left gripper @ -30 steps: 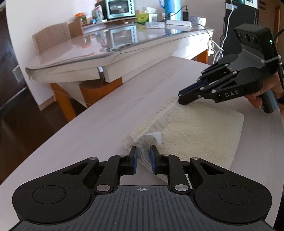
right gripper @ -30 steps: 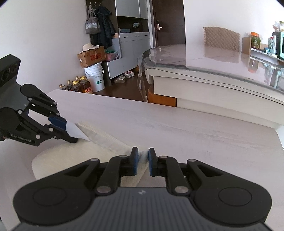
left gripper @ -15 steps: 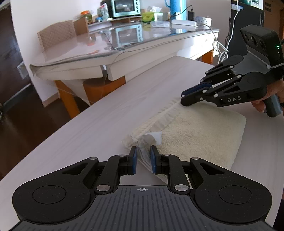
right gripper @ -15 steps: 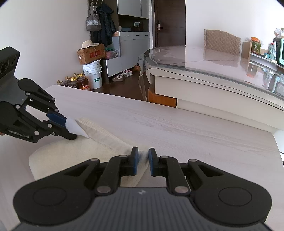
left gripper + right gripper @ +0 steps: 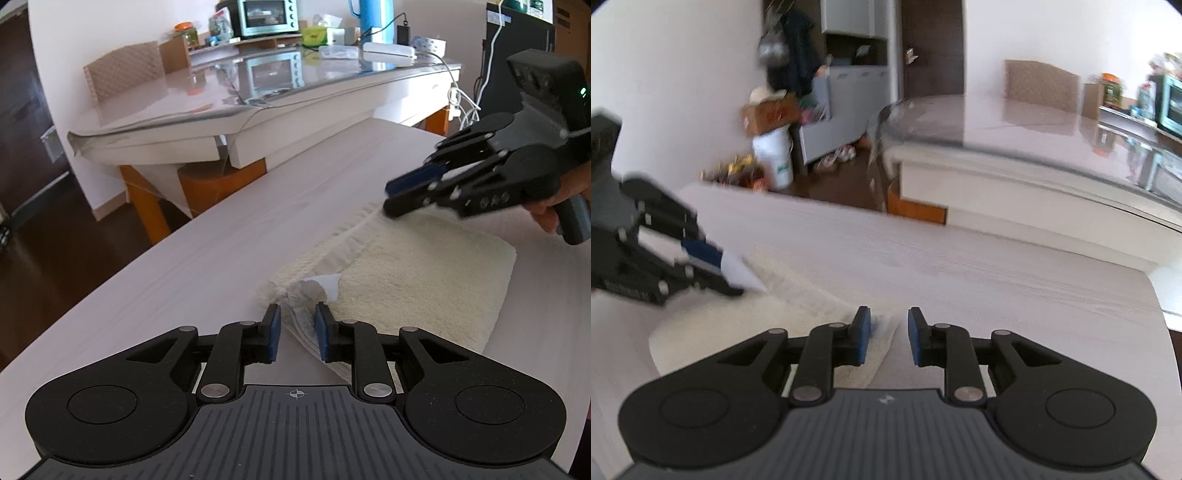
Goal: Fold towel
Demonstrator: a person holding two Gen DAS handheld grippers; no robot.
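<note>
Towel (image 5: 417,273): folded, flat on table (image 5: 207,266). Soft, light, limp terry; layers likely to slip apart. Best pinched at corners, through all layers. Left gripper (image 5: 297,338), right gripper (image 5: 888,336): jaws just opening, spread, towel edge loose between pads.

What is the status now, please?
Left gripper and right gripper both just opening, corners released. Cream towel folded flat on white table. Nothing in the way.

Left tool (image 5: 297,336) and right tool (image 5: 888,334), angled downward, jaws just opening, pads parted.
</note>
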